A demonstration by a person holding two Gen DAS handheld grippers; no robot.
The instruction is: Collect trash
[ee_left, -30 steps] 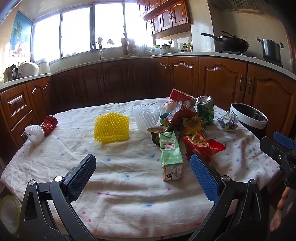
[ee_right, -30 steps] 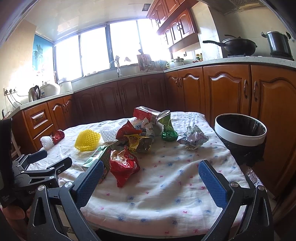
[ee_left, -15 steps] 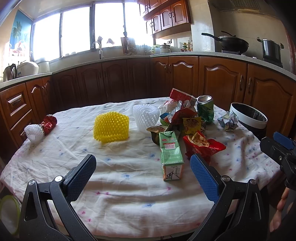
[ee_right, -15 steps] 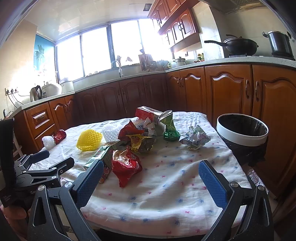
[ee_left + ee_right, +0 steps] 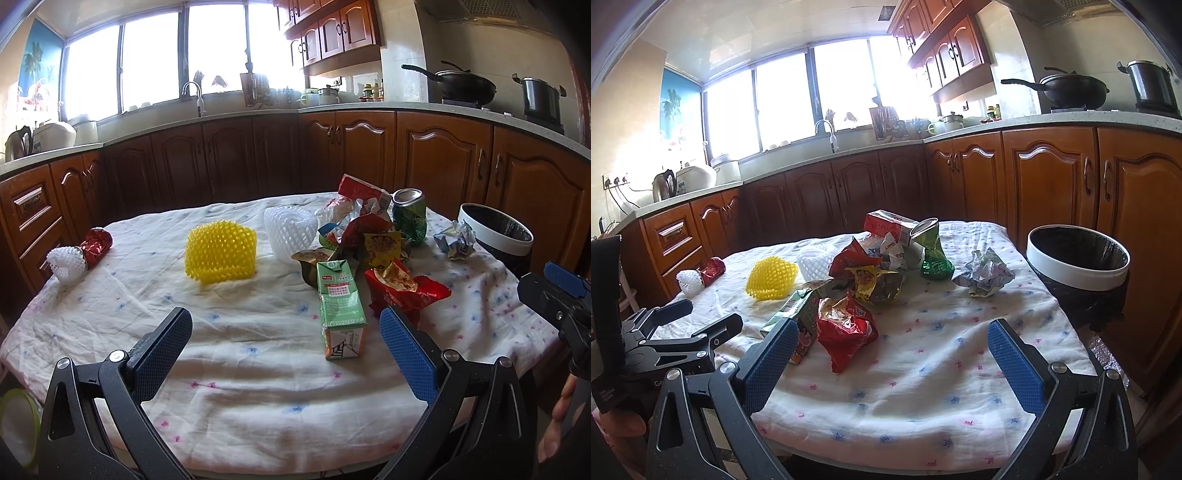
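Green carton [image 5: 341, 306] lying flat; red wrapper [image 5: 846, 328] crumpled; both tools wide apart.

On the table: three foam nets [image 5: 221, 251], two cartons [image 5: 340, 302], one can [image 5: 409, 219], one paper ball [image 5: 455, 242], one bin [image 5: 495, 236] beside.

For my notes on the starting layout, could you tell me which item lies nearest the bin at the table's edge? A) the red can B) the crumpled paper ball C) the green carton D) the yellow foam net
B: the crumpled paper ball lies closest to the bin.
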